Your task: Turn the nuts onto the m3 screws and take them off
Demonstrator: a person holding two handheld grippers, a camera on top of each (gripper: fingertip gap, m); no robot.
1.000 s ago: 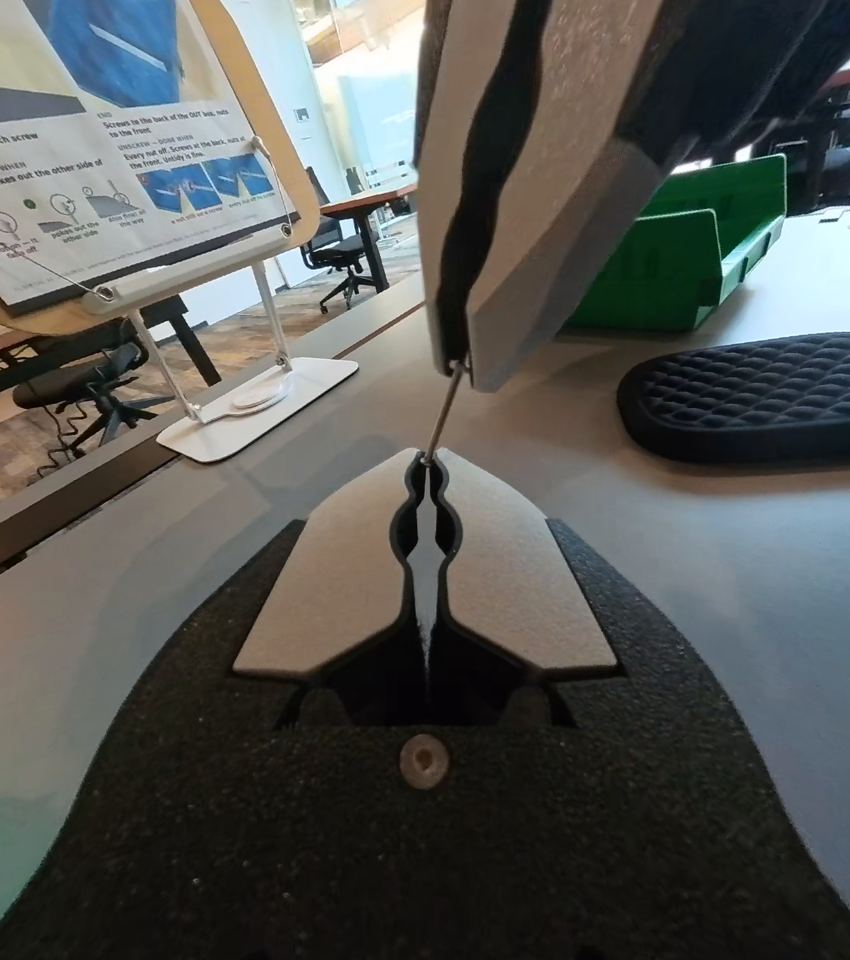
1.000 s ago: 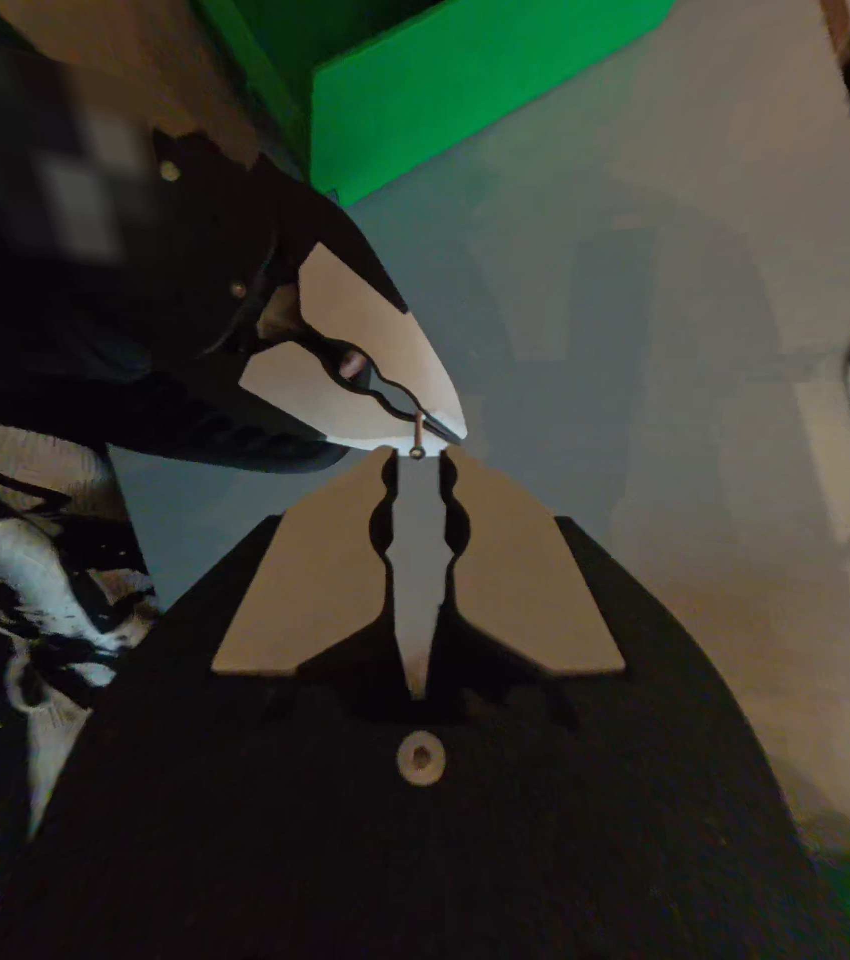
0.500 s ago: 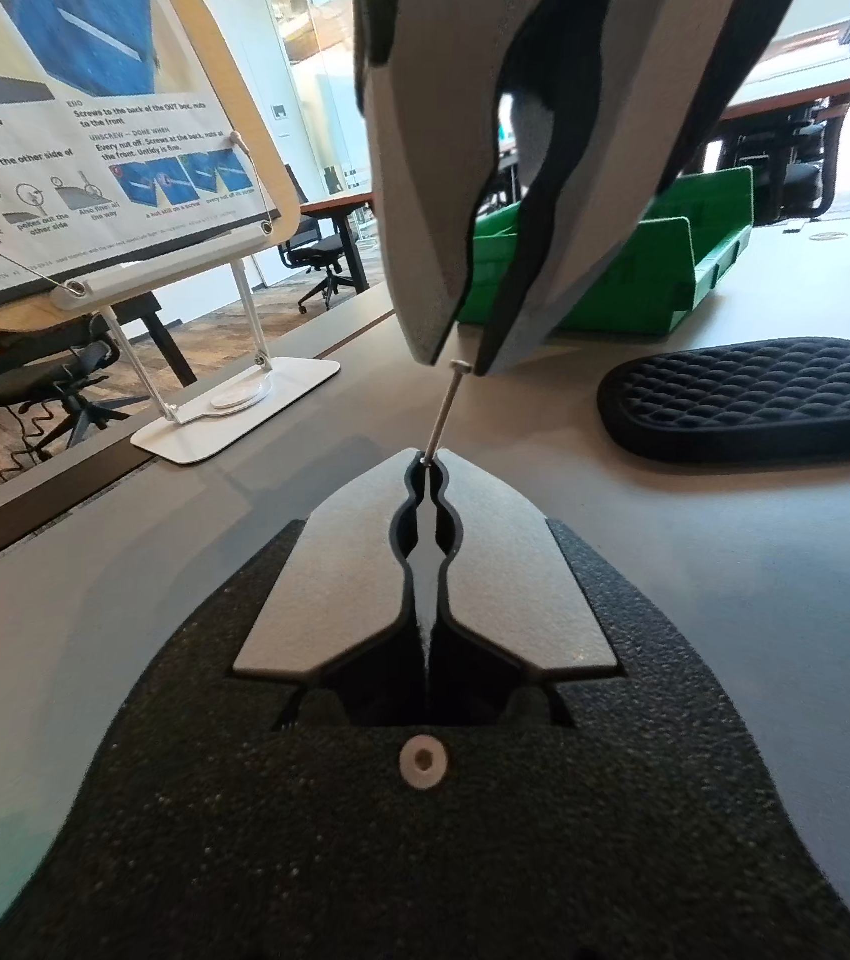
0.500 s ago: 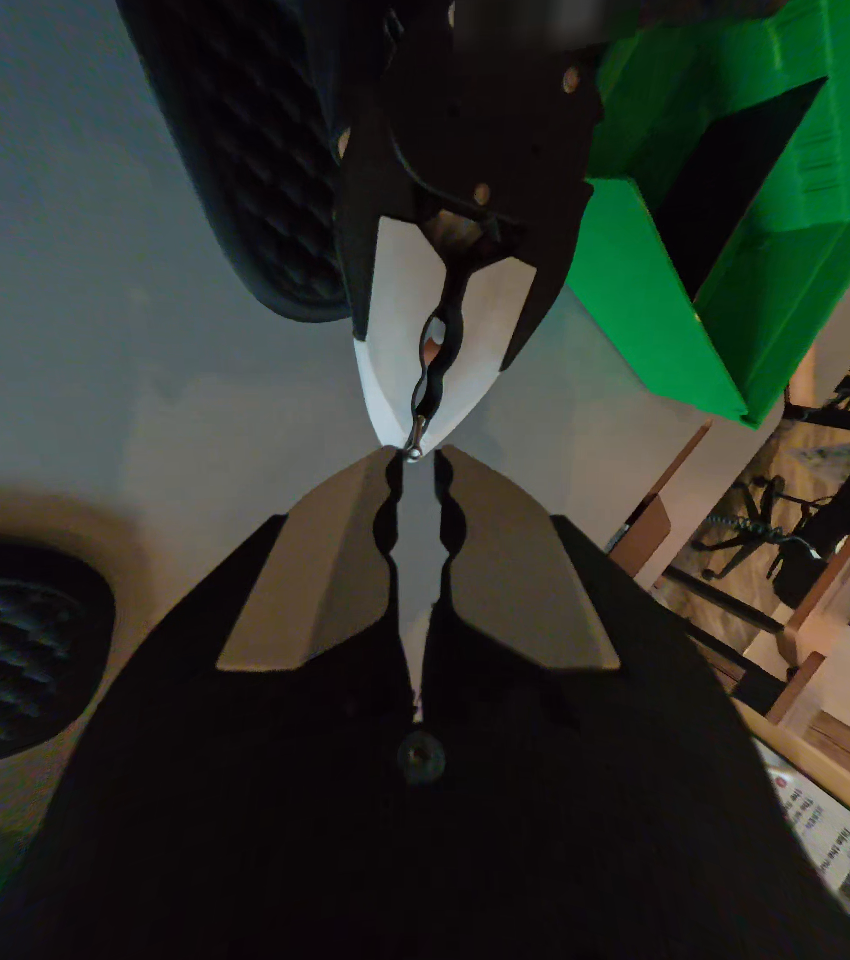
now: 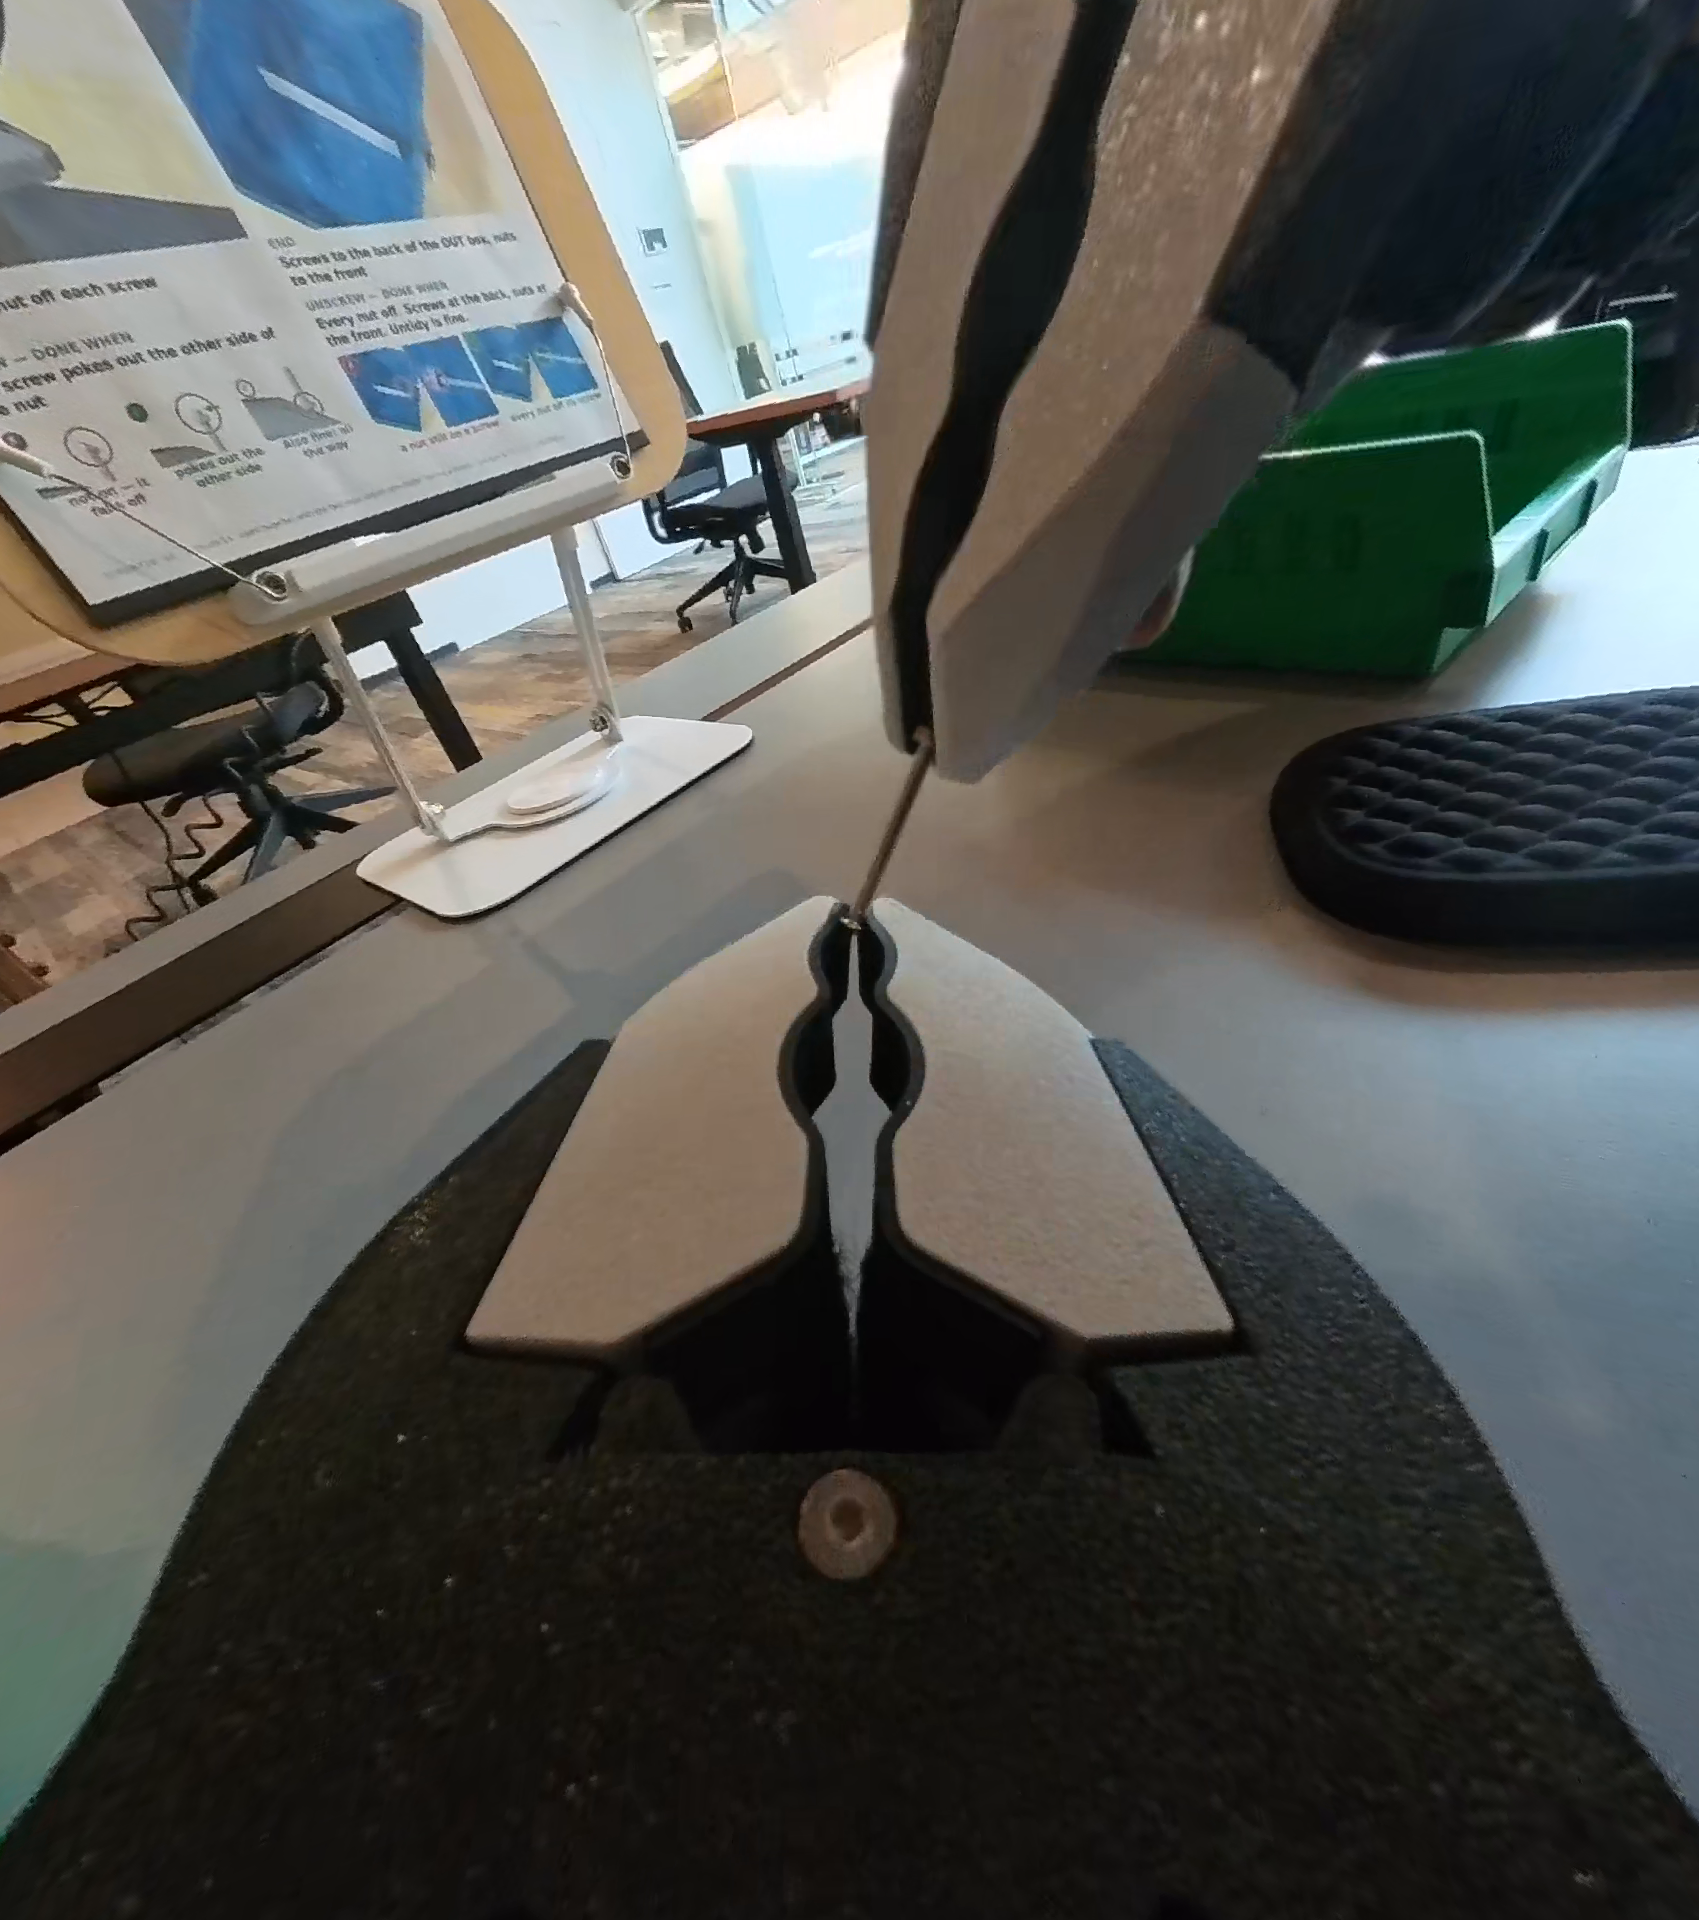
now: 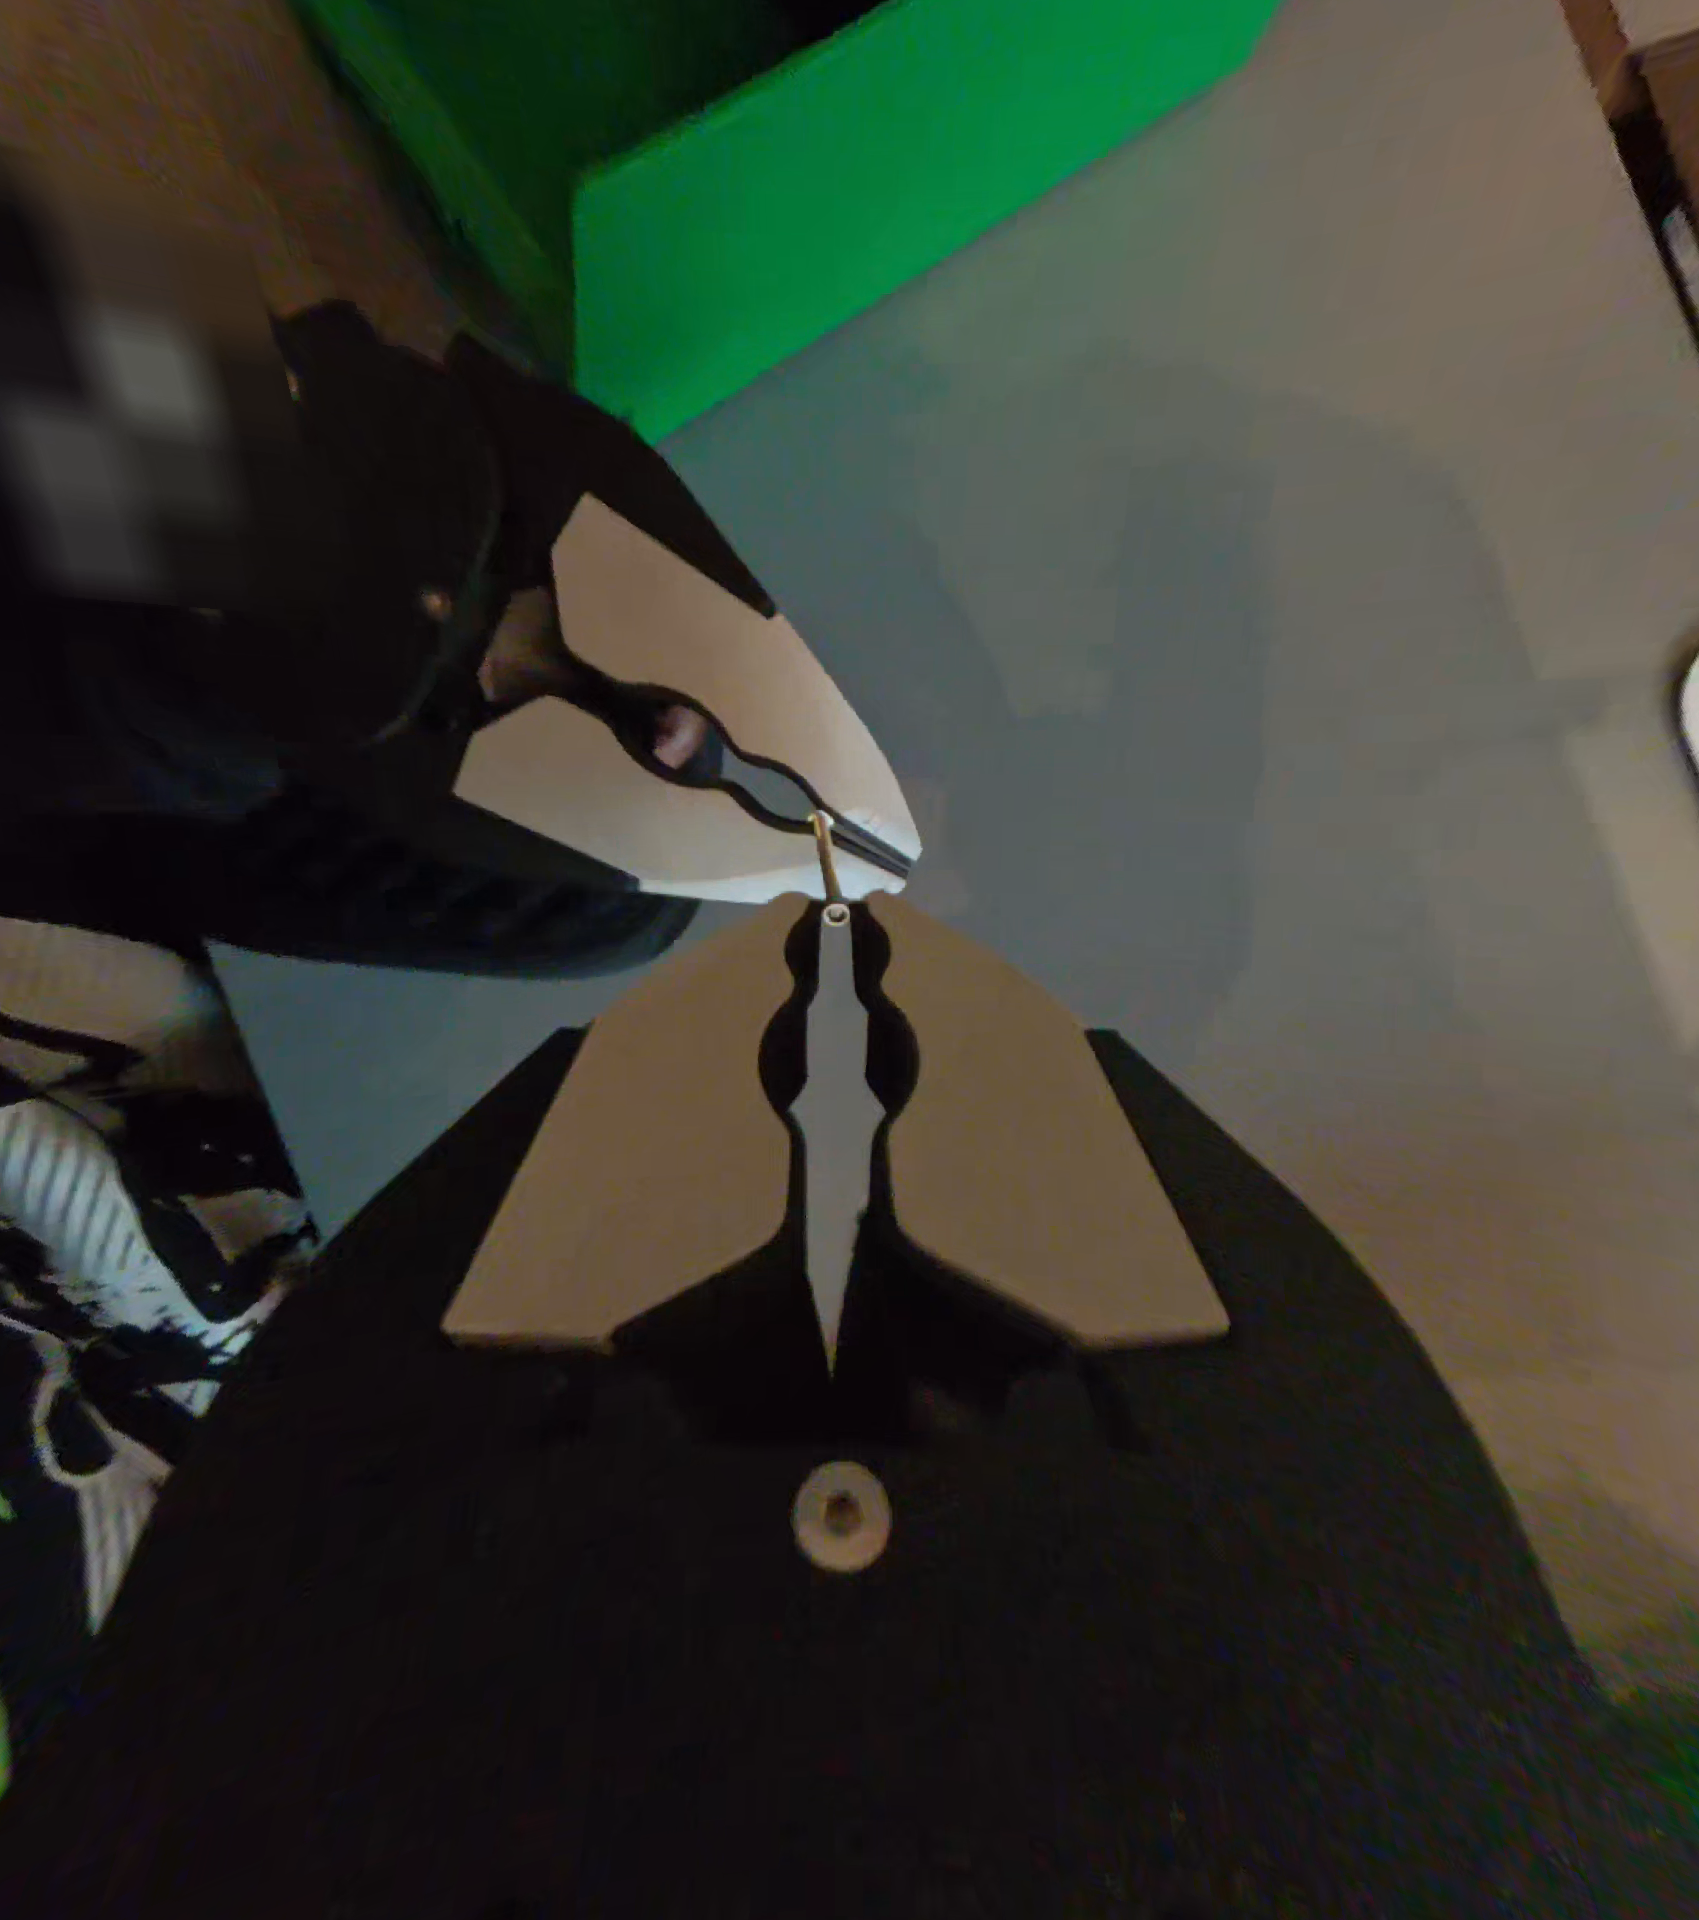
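My worktop [image 5: 1447, 1195] is a pale grey slab that fills both views, and the biggest thing on it is the green bin [image 5: 1396, 540] toward its far right edge as my left camera sees it; a second green bin [image 6: 876, 208] shows at the top of my right camera. In front of the first bin lies a black quilted pad [image 5: 1551, 810], near the right edge. Along the far left edge stands a white stand [image 5: 554, 810] carrying an instruction board [image 5: 253, 312] tilted back on thin legs. My left gripper [image 5: 853, 916] has its fingers drawn together at the tips, pinching the head end of a thin m3 screw [image 5: 886, 821], which rises at a slant above the middle of the worktop, clear of the surface. My right gripper [image 6: 837, 912] comes down on that screw from above, and its fingers are nearly together around the small nut [image 6: 836, 915] at the screw's upper tip, both pads against the nut's sides as far as I can see. In my right camera the screw shows end-on as a short brass-looking stem running from the nut back into my left gripper's closed tips
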